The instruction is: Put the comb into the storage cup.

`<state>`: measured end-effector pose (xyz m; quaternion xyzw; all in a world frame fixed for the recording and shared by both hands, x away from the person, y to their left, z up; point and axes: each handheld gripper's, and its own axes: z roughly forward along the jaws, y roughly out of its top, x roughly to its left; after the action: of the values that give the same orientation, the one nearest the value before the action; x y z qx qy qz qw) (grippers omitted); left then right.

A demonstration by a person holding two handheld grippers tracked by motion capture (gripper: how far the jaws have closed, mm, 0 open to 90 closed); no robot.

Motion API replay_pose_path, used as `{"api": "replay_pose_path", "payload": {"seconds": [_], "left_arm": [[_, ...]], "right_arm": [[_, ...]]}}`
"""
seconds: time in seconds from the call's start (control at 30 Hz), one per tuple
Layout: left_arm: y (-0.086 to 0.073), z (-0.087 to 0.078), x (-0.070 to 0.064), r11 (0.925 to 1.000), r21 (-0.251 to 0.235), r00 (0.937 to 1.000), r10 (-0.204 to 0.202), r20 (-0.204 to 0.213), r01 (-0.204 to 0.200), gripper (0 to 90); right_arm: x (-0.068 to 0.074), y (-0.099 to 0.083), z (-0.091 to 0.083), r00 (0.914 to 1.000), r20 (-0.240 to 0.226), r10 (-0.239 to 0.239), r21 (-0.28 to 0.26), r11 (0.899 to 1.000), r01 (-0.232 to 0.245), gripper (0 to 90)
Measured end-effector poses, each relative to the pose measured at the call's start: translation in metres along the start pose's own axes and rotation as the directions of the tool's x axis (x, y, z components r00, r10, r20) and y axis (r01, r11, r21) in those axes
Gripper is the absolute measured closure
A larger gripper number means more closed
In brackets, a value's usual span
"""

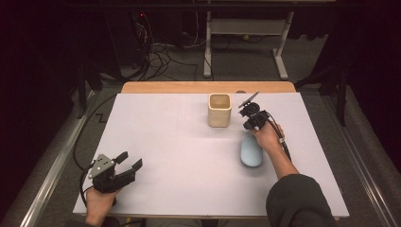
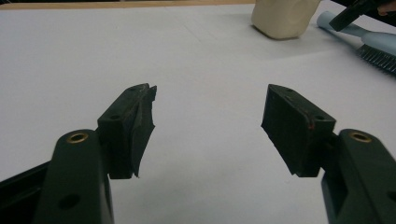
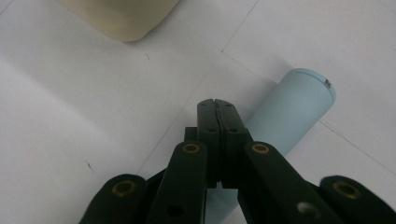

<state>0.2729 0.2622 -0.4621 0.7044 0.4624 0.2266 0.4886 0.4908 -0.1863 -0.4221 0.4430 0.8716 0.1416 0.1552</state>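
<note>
While my left gripper idles agape at the table's near-left corner, my right gripper, jaws together, hovers over the pale-blue plastic brush handle; its long axis runs near-far, mid-right, beside the cream square cup.

A table covered by a white sheet is carrying two things, with a strip of bare wood showing along its far edge. A cream square cup is standing upright near the middle of the far edge. A pale blue brush is lying just right of centre.
</note>
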Motion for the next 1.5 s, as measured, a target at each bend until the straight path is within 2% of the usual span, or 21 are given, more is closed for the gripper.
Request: {"api": "replay_pose_path", "payload": {"seconds": [0.57, 0.8, 1.5], "left_arm": [[0.000, 0.000, 0.000, 1.0000, -0.001, 1.0000, 0.002, 0.001, -0.002, 34.0], [0.000, 0.000, 0.000, 1.0000, -0.002, 1.0000, 0.001, 0.000, -0.001, 34.0], [0.000, -0.001, -0.001, 1.0000, -0.002, 1.0000, 0.004, -0.002, -0.004, 34.0]], "right_arm": [[-0.005, -0.001, 0.002, 0.9996, 0.028, 0.010, 0.004, 1.000, -0.010, 90.0], [-0.007, -0.007, -0.001, 0.9985, 0.053, -0.010, 0.022, 1.000, 0.009, 90.0], [-0.013, -0.028, -0.011, 0.9991, 0.040, 0.017, 0.034, 0.999, -0.018, 90.0]]}}
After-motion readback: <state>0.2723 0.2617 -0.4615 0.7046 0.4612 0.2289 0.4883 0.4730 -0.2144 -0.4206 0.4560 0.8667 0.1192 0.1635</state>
